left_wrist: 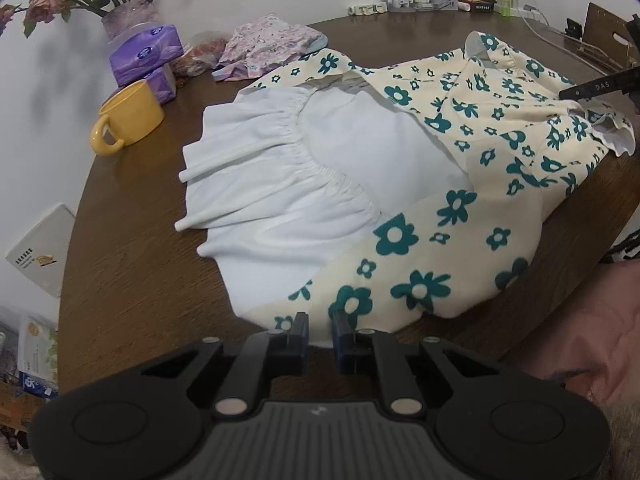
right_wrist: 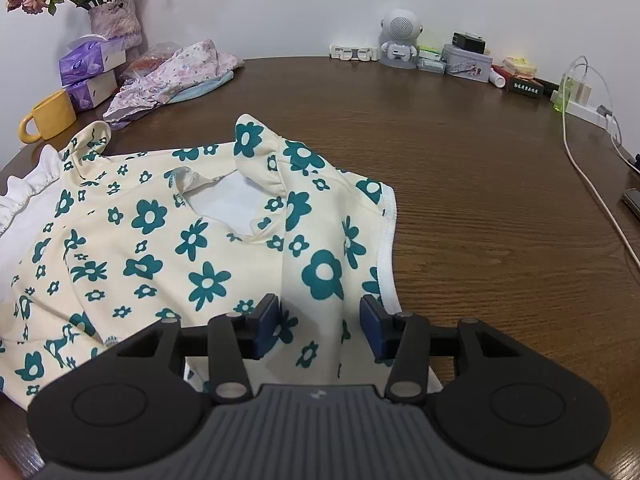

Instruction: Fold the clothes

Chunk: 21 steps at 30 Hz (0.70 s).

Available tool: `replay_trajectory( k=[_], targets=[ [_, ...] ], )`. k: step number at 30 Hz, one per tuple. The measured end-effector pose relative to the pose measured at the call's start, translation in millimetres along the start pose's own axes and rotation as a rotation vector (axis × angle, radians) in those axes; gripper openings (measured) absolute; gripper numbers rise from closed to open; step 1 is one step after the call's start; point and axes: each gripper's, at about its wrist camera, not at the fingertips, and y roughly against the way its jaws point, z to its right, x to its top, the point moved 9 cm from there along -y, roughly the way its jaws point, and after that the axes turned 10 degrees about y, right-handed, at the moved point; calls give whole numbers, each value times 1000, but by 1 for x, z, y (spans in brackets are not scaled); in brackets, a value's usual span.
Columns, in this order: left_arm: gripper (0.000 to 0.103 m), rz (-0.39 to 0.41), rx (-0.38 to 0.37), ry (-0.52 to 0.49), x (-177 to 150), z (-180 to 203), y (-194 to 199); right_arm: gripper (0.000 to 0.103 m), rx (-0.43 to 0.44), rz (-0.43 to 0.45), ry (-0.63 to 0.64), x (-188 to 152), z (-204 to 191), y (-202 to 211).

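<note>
While the floral dress (left_wrist: 460, 208) lies spread on the brown surface (left_wrist: 132, 272), my left hand-held gripper (left_wrist: 320, 326) sits nearly closed at its near hem, whether pinching it I can't tell; my right hand-held gripper (right_wrist: 318, 320) gapes wide over the dress. Beyond the dress sits a yellow mug (left_wrist: 128, 116).

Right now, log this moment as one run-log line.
task: fold clothes | floral dress: flat on table, white lining exposed | left gripper: narrow gap at hem | right gripper: open over edge
</note>
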Motion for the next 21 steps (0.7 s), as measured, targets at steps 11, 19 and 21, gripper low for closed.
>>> replay_trajectory(
  k=[11,19,21],
  targets=[
    [60,220,68,-30,111,-18,3,47,4,57,-23,20,21,18],
    [64,205,128,-266,200,-13,-71,49,-16,48,175,82,6,-3],
    [64,201,121,-344,211,-6,-90,49,-14,18,240,95,-6,-17]
  ],
)
